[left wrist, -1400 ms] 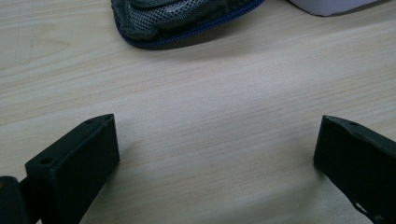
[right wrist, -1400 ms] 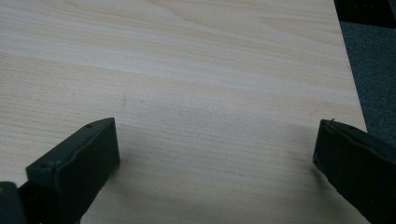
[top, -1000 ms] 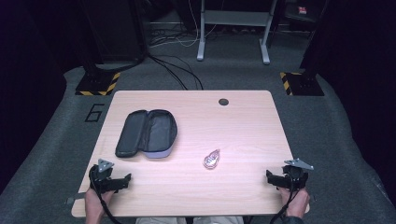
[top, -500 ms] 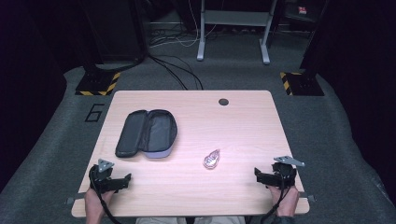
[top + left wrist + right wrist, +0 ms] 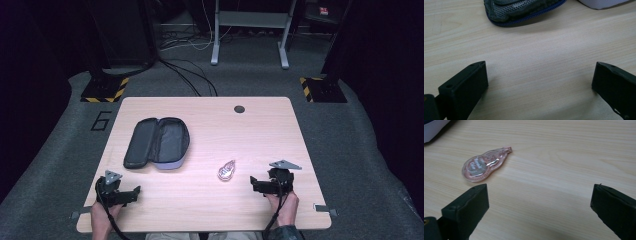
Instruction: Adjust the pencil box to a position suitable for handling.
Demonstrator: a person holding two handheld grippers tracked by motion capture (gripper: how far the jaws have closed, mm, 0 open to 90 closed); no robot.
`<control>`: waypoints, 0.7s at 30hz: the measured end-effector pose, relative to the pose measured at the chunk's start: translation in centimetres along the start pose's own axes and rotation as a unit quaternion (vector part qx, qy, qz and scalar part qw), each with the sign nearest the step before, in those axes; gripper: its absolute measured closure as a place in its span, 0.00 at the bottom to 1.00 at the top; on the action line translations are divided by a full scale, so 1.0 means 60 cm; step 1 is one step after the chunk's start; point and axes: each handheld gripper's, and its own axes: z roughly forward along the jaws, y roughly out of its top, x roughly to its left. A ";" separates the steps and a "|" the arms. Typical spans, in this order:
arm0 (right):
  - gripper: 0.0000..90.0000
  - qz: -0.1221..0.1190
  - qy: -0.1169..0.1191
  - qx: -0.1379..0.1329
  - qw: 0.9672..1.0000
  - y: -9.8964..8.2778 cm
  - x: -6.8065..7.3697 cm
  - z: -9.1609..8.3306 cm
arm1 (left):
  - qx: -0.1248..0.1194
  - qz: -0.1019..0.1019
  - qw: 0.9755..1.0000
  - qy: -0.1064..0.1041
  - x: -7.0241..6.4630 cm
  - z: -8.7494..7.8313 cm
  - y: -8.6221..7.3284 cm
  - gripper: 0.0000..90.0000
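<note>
My right claw (image 5: pixel 261 185) hovers low over the surface (image 5: pixel 210 210), jaws spread wide, nothing gripped; the pink correction-tape dispenser (image 5: pixel 485 164) lies just ahead, toward its left jaw. My left claw (image 5: pixel 127 194) gapes too, facing the open pouch (image 5: pixel 157 142).

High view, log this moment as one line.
left gripper: open, idle | right gripper: open, near correction tape | pencil case: unzipped

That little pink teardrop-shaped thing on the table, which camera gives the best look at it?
The right gripper view: the pink teardrop-shaped thing lies close ahead of the open jaws, its clear shell and white lettering visible. The high view shows it small, between the open case and the right gripper.
</note>
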 end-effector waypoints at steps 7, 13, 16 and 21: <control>0.02 -0.012 0.018 0.007 1.000 0.018 0.039 0.029 | 0.000 0.000 1.000 0.001 0.000 0.000 0.000 0.00; 0.03 -0.019 0.038 0.016 0.999 0.035 0.073 0.063 | 0.000 0.000 1.000 0.000 0.000 0.000 0.000 0.00; 0.03 -0.037 0.043 0.024 0.998 0.046 0.091 0.086 | 0.000 0.000 1.000 0.000 0.000 0.000 0.000 0.00; 0.05 -0.027 0.038 0.032 0.998 0.059 0.108 0.106 | 0.000 0.000 1.000 0.000 0.000 0.000 0.000 0.00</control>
